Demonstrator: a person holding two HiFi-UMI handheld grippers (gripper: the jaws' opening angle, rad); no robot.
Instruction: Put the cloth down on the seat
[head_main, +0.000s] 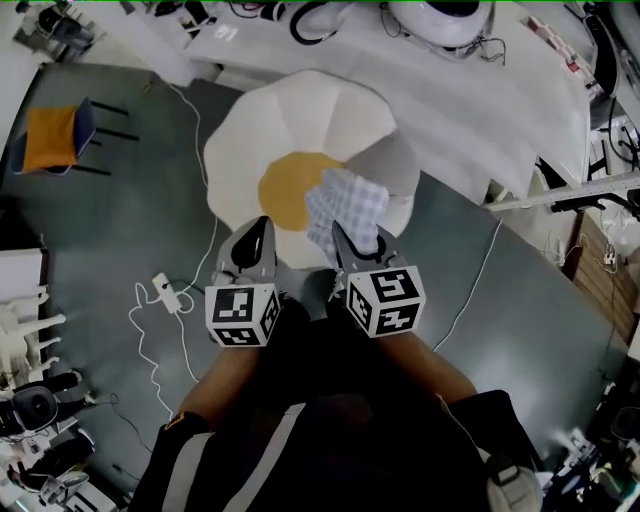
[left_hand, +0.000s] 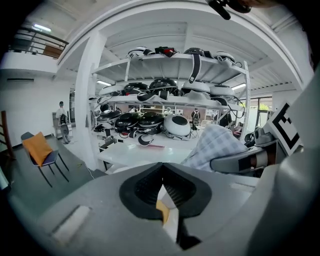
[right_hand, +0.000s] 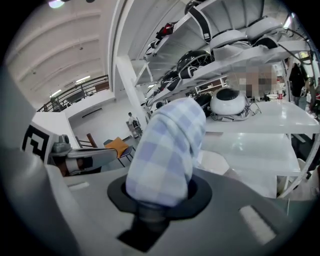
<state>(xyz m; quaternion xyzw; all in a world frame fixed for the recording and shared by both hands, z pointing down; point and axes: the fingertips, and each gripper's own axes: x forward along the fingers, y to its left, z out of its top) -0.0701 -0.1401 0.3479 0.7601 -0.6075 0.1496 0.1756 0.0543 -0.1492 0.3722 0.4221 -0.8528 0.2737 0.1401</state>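
Cloth (head_main: 345, 200) is pinched in our right gripper (head_main: 342, 232), bunched up over the white seat (head_main: 300, 120) next to its yellow middle (head_main: 285, 190). We can't tell if it touches. Our left gripper (head_main: 262, 225) sits just beside, jaws pressed together, empty.

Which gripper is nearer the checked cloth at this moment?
Right. The right gripper is clamped on the checked cloth, holding it over the seat; the left gripper is beside it, apart from the cloth, with nothing held.
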